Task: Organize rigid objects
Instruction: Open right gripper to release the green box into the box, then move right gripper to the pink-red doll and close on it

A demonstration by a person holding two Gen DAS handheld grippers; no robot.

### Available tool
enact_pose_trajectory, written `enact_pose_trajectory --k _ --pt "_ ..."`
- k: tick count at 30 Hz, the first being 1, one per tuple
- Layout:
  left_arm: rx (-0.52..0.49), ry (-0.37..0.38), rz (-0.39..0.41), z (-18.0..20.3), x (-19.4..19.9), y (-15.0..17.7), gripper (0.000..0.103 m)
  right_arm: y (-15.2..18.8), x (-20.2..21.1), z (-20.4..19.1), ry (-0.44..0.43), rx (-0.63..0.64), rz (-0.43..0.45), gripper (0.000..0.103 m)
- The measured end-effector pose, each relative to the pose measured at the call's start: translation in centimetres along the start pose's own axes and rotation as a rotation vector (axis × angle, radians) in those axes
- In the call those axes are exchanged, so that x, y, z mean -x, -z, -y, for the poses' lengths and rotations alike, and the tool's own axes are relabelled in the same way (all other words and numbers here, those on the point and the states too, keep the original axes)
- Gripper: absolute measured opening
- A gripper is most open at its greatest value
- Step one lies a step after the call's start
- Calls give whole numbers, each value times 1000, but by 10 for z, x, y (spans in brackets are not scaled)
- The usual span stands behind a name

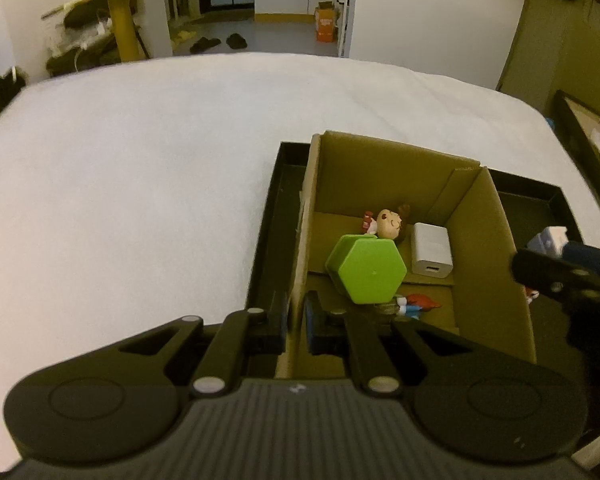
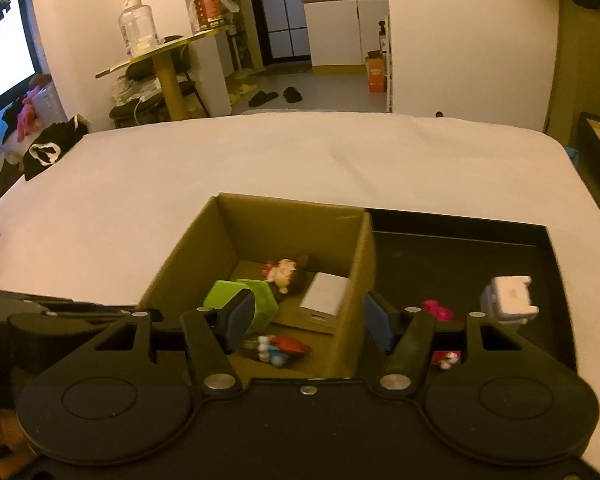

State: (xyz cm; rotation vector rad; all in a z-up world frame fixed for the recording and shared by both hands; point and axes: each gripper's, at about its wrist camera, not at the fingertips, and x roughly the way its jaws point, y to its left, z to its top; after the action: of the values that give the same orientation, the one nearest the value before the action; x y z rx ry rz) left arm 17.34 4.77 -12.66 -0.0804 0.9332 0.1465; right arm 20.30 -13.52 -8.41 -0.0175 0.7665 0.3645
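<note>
On a white bed [image 2: 260, 160] sits a black tray [image 2: 540, 248], and a cardboard box [image 2: 284, 216] stands in the tray's left part. Sorting looks more than half done.

Four things lie inside the box: one green hexagon case [image 1: 366, 270], one white charger [image 1: 431, 250], one doll [image 1: 390, 224] at the box's far end, and one red-and-blue figurine [image 1: 416, 304] at its near end.

About three things appear left in the tray, right of the box: one white-and-grey block toy [image 2: 508, 296], one pink piece [image 2: 438, 310], and one small red-and-white figure [image 2: 446, 356], partly hidden.

Left tongs [image 1: 296, 316] are pinched narrow on the box's left wall, apparently steadying it. Right tongs [image 2: 306, 320] straddle the box's right wall, moderately wide and empty.
</note>
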Motion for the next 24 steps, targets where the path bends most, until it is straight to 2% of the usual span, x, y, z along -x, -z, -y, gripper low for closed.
enact_pose_trajectory --k 7,12,14,16,19,24 --pt "-4 -17 -8 2 3 -1 9 12 8 35 25 -54 -1 61" --pt "-81 -98 -3 16 6 1 15 21 10 55 30 -87 -2 62" --pt "-124 -125 2 23 6 3 26 25 8 64 35 -105 -10 62" --pt "-156 -144 7 29 5 4 48 28 6 74 28 -132 -19 62" --pt "-187 -181 27 36 6 4 61 31 3 87 28 -154 -25 62" --pt "-220 -228 26 44 4 4 69 34 -9 107 34 -178 -30 62"
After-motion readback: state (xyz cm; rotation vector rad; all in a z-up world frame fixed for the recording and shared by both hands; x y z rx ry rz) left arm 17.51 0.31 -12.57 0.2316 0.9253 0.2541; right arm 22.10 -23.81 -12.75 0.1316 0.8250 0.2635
